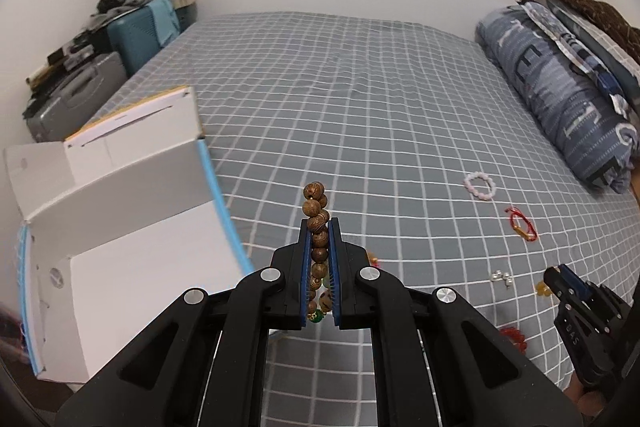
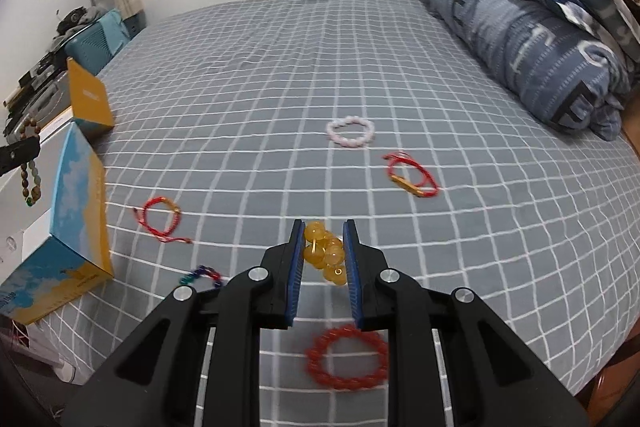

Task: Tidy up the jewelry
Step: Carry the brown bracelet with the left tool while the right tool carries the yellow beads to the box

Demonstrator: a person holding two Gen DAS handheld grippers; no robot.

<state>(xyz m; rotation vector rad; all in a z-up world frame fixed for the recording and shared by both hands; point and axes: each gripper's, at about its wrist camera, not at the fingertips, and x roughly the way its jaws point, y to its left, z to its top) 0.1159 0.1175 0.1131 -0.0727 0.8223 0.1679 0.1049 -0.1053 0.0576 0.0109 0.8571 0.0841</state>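
My left gripper [image 1: 320, 223] is shut on a brown wooden bead bracelet [image 1: 316, 203], held above the checked bed; the strand runs between the blue pads and sticks out past the tips. An open white box [image 1: 120, 227] with a blue edge lies just to its left. My right gripper [image 2: 323, 227] is shut on a bunched amber bead bracelet [image 2: 324, 251], also off the sheet. In the right wrist view the left gripper's tip [image 2: 20, 153] shows at the far left beside the box [image 2: 76, 211], with the wooden bracelet [image 2: 30, 167] hanging from it.
On the grey checked sheet [image 2: 280, 87] lie a pink bead bracelet [image 2: 350, 132], a red cord bracelet with a gold tube [image 2: 412, 175], another red cord bracelet [image 2: 160, 219], a multicoloured bead bracelet [image 2: 204, 275] and a red bead bracelet [image 2: 346, 357]. Folded bedding [image 2: 540, 39] fills the right side.
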